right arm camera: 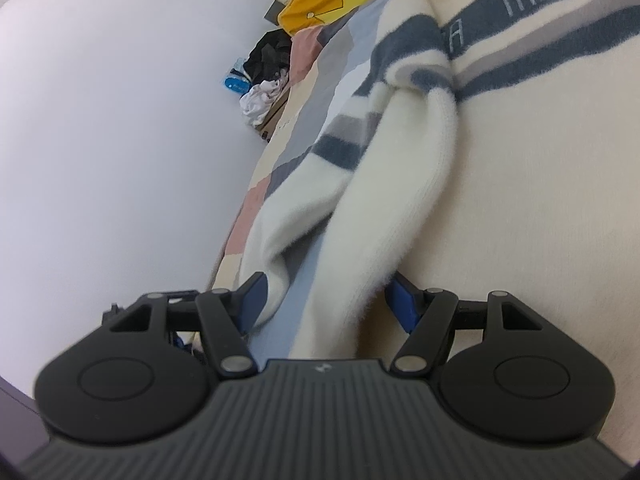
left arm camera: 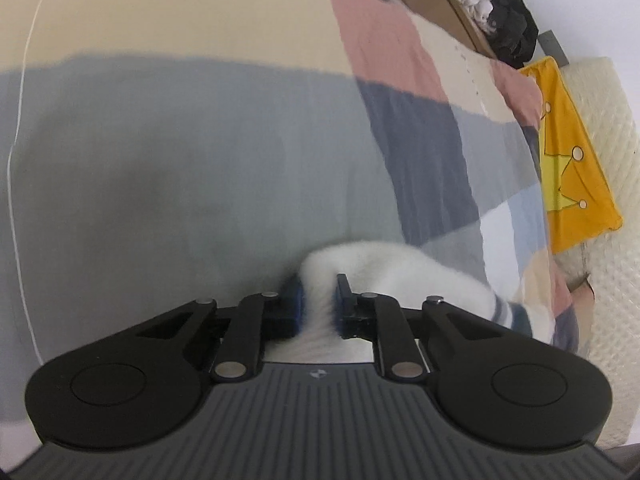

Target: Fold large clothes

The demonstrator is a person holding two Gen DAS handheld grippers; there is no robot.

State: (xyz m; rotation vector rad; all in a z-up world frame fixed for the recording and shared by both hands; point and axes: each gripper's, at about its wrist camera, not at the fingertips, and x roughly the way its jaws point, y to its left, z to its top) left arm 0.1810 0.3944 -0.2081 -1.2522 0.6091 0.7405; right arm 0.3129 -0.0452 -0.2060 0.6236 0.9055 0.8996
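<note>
A cream fuzzy sweater (right arm camera: 500, 184) with blue-grey stripes and lettering lies on a patchwork bedspread (left arm camera: 200, 140). My left gripper (left arm camera: 318, 304) is shut on a bunched fold of the sweater (left arm camera: 384, 268), held low over the bedspread. My right gripper (right arm camera: 324, 304) has its jaws wide apart, with a sweater sleeve (right arm camera: 384, 208) lying between the blue pads (right arm camera: 402, 300); the pads do not press on it.
A yellow cloth with crown prints (left arm camera: 568, 152) lies on a cream quilted mattress (left arm camera: 608, 128) at the right. A cardboard box (left arm camera: 436, 4) with a pile of clothes (left arm camera: 496, 4) stands by the white wall (right arm camera: 100, 120). A thin white cord (left arm camera: 16, 160) runs at the left.
</note>
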